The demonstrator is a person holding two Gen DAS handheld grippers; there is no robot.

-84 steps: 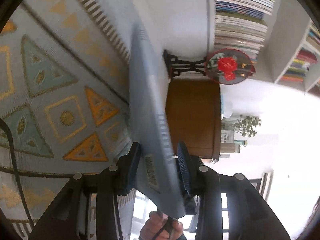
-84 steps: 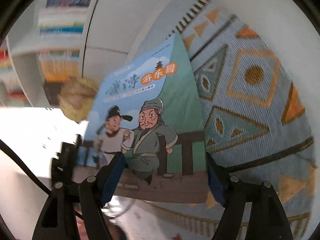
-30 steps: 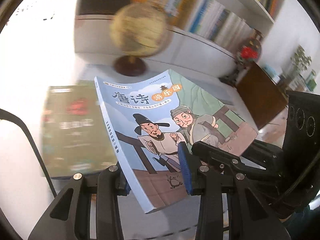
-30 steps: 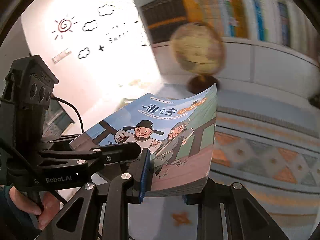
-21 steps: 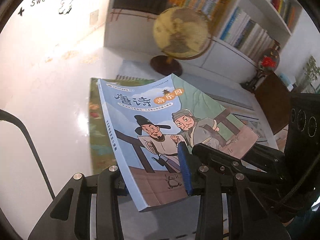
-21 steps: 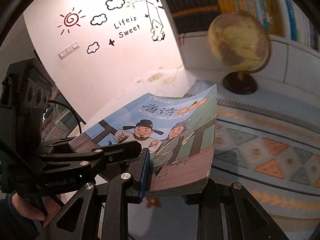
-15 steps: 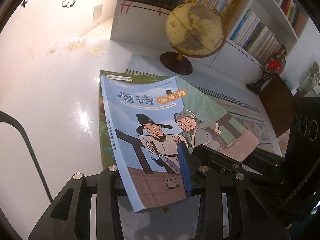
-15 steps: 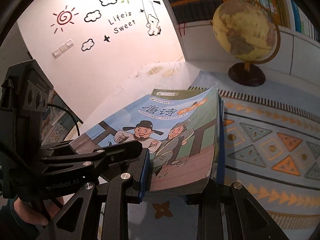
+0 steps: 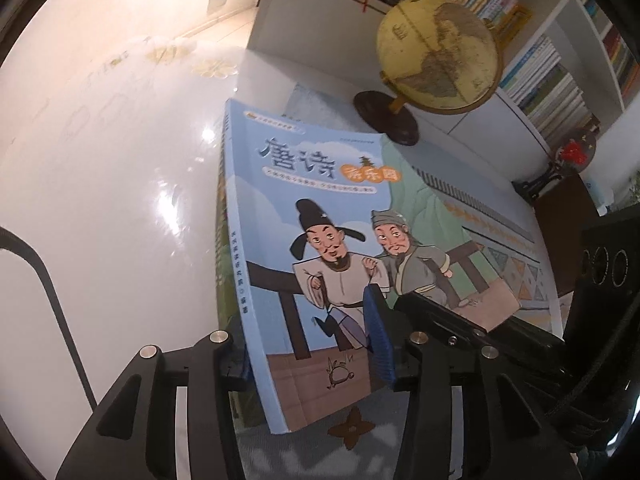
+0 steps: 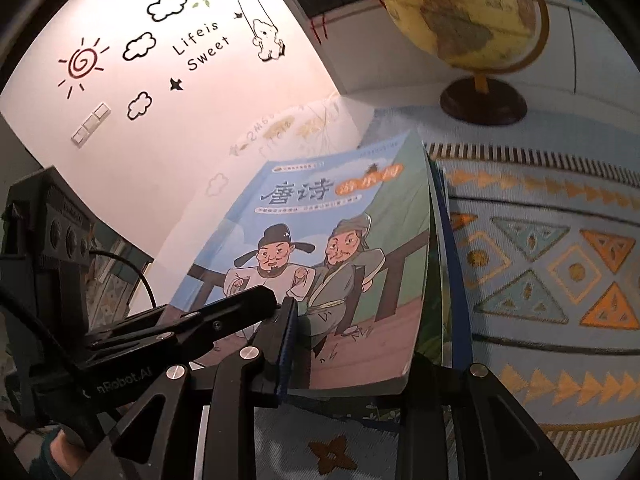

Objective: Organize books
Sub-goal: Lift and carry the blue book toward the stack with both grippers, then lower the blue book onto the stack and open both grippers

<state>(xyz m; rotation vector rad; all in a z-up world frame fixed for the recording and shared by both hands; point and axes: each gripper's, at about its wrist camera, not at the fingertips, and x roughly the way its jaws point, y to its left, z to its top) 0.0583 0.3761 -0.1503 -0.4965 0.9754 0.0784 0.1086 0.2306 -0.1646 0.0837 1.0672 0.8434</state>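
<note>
A light blue picture book with two cartoon men on its cover is held flat by both grippers, right over another book with green edges that lies on the patterned mat. My left gripper is shut on the blue book's near edge by the spine. My right gripper is shut on the same book at its near edge, with the lower books' edges showing at its right side. Each gripper shows in the other's view.
A yellow globe on a dark round base stands on the table behind the books, also in the right wrist view. The patterned mat stretches to the right. The glossy white tabletop lies to the left. Bookshelves line the wall behind.
Both grippers have carried the blue book forward and down until it sits over the green-edged book, which is now nearly covered. The globe looks closer.
</note>
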